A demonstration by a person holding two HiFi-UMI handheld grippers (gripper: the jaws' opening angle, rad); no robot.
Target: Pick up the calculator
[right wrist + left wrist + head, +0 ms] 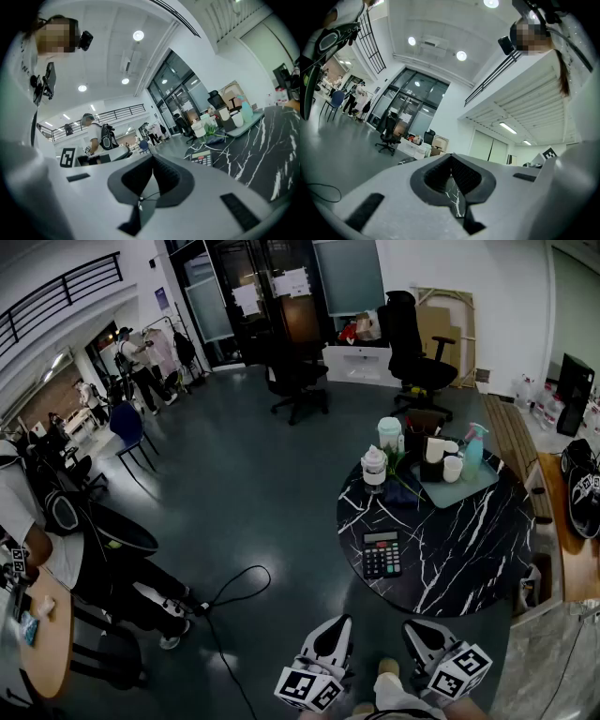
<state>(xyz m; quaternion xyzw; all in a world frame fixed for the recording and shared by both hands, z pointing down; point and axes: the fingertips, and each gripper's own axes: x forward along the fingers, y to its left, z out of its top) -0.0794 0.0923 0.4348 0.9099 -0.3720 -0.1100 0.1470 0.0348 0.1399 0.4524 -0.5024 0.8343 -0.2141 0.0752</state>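
The calculator (pixel 382 553), black with a grey screen and a red key, lies flat near the left edge of the round black marble table (pixel 469 559). Both grippers hang at the bottom of the head view, short of the table's near edge and apart from the calculator. The left gripper (pixel 338 623) is shut with nothing in it, and so is the right gripper (pixel 412 626). In the right gripper view the calculator (pixel 202 158) shows beyond the closed right gripper (pixel 153 157), to its right. The left gripper (pixel 451 155) looks level across the room, and the calculator is hidden there.
A teal tray (pixel 461 486) with cups, a spray bottle (pixel 473 446) and lidded jars stands at the table's far side. A black cable (pixel 234 592) loops on the floor left of the grippers. Office chairs (pixel 417 343), seated people (pixel 56 540) and a wooden bench (pixel 511 437) surround the area.
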